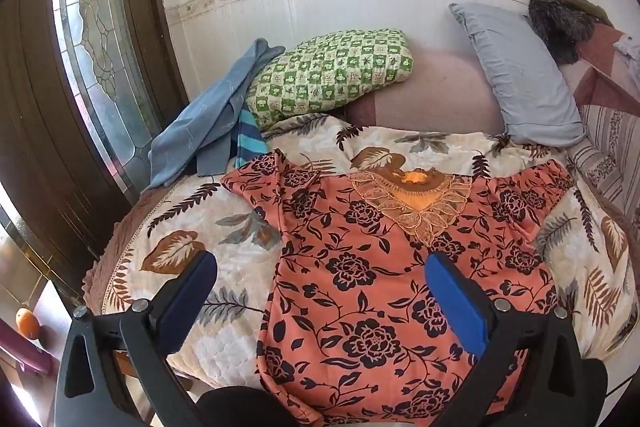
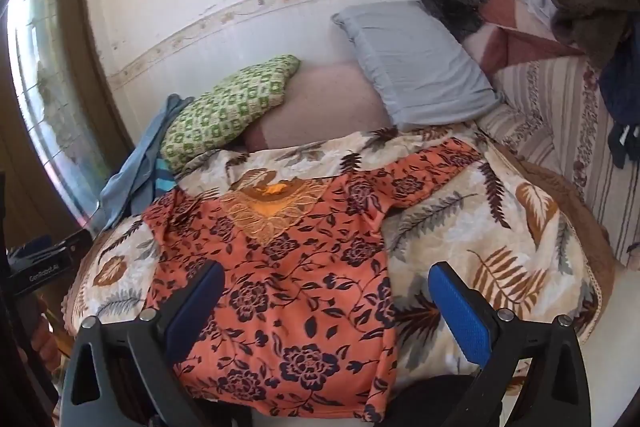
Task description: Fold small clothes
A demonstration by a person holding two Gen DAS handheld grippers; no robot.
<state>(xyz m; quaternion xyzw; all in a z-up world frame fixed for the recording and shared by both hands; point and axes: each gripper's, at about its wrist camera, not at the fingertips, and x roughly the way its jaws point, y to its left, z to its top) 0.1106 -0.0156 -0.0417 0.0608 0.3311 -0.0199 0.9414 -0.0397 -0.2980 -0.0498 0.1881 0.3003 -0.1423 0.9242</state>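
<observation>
On the bed's leaf-print quilt (image 1: 240, 227) an orange floral blouse (image 1: 360, 267) lies spread flat, embroidered neckline toward the wall. Behind it: green checked pillow (image 1: 332, 71), grey pillow (image 1: 520, 75), blue cloth (image 1: 208, 123) beside the glazed door (image 1: 92, 39). Left hand-held gripper (image 1: 320, 291) and right hand-held gripper (image 2: 326, 299) hover above, jaws spread wide, gripping nothing.

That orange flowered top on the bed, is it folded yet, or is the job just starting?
Just starting. Done: the orange top lies spread flat on the leaf-print quilt, sleeves out. In hand: nothing; the left hand-held gripper and right hand-held gripper hover open above it. Left: every fold.
</observation>
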